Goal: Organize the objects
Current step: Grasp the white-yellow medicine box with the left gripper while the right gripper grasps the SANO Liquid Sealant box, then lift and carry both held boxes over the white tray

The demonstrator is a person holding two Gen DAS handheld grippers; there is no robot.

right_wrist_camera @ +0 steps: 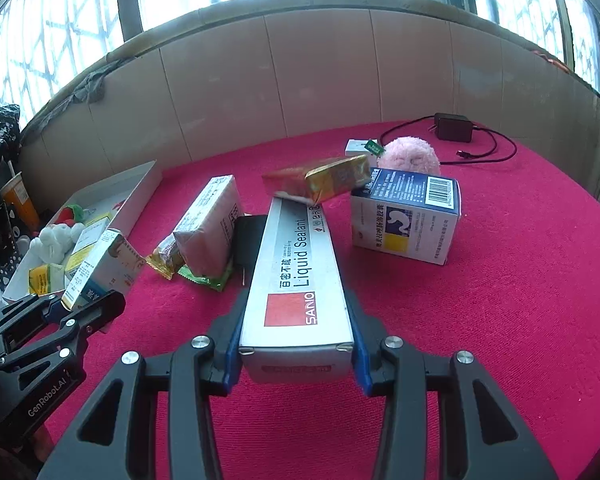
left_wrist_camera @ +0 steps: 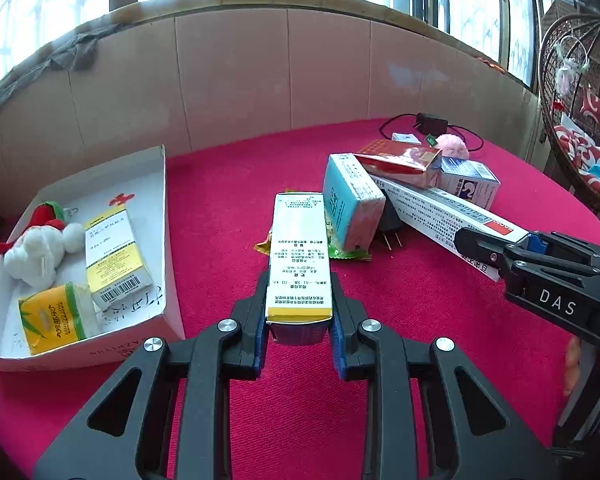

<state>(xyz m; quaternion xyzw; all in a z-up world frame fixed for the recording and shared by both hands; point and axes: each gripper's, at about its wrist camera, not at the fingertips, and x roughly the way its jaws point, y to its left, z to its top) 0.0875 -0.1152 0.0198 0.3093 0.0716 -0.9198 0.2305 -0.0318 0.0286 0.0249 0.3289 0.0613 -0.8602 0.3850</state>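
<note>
Red tablecloth, left jaws clamped on medicine box, right on SANIO Liquid Sealant box

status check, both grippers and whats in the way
Left gripper shut on yellow-white box. Right gripper shut on sealant box. Red-gold box lies across sealant box's far end. White tray open at left.

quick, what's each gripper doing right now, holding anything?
Left gripper: shut on the yellow-edged medicine box.
Right gripper: shut on the Liquid Sealant box.
</note>
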